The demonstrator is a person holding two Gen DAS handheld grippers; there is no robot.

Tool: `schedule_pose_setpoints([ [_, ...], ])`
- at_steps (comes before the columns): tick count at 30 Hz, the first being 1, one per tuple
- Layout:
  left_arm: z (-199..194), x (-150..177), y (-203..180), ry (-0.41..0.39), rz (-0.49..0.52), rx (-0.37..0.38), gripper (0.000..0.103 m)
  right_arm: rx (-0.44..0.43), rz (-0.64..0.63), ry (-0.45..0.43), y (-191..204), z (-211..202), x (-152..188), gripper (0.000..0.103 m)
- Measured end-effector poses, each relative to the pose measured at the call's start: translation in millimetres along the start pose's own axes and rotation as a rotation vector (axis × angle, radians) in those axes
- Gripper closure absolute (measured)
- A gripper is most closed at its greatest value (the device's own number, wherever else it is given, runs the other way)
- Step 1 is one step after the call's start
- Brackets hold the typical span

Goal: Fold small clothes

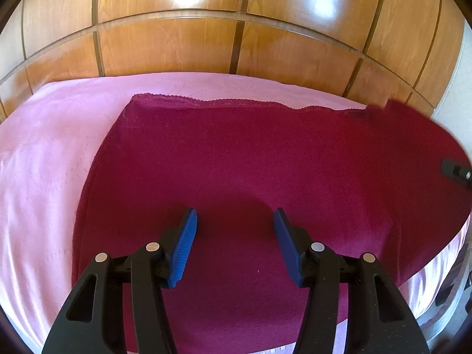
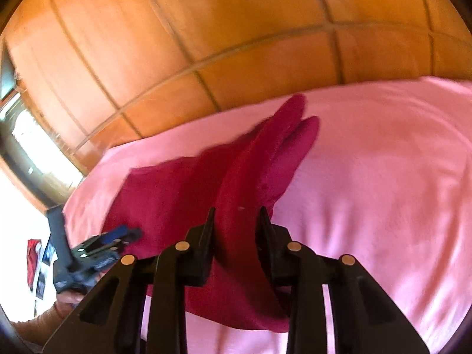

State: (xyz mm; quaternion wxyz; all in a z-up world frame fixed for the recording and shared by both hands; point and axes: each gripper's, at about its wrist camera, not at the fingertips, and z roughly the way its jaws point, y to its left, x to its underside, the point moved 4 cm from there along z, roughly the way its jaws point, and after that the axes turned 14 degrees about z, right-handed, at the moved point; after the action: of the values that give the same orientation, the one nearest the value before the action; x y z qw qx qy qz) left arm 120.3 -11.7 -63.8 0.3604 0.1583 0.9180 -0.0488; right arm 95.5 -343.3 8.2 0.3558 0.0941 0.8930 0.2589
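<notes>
The dark crimson knit garment lies crosswise on the pink bedspread; left gripper jaws released, right gripper jaws grasping its raised end.

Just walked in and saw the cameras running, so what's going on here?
A person with a tool in each hand is folding a dark red garment on a pink bedcover. The right tool has pinched one end and lifted it off the cover. The left tool hovers open over the flat part.
</notes>
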Motion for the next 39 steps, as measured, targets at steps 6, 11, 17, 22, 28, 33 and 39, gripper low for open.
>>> schedule_pose_setpoints([
  [6, -7, -1, 12, -0.027, -0.037, 0.076, 0.05, -0.086, -0.101, 0.026, 70, 16, 3, 0.079],
  [11, -28, 1, 45, -0.093, -0.156, 0.237, 0.05, -0.136, -0.164, 0.067, 121, 45, 13, 0.081],
  [17, -62, 1, 94, -0.214, -0.309, 0.452, 0.05, -0.214, -0.211, 0.142, 178, 85, 38, 0.09],
  [22, -61, 3, 116, -0.236, -0.412, 0.554, 0.038, -0.22, -0.266, 0.214, 200, 117, 74, 0.09],
  [28, -27, -7, 112, -0.168, -0.479, 0.676, 0.029, -0.202, -0.305, 0.222, 188, 123, 94, 0.09],
  [33, 0, -25, 94, -0.09, -0.454, 0.709, 0.027, -0.224, -0.335, 0.19, 187, 118, 98, 0.089],
  [39, 18, -51, 70, -0.003, -0.374, 0.662, 0.044, -0.267, -0.357, 0.176, 185, 112, 98, 0.07],
])
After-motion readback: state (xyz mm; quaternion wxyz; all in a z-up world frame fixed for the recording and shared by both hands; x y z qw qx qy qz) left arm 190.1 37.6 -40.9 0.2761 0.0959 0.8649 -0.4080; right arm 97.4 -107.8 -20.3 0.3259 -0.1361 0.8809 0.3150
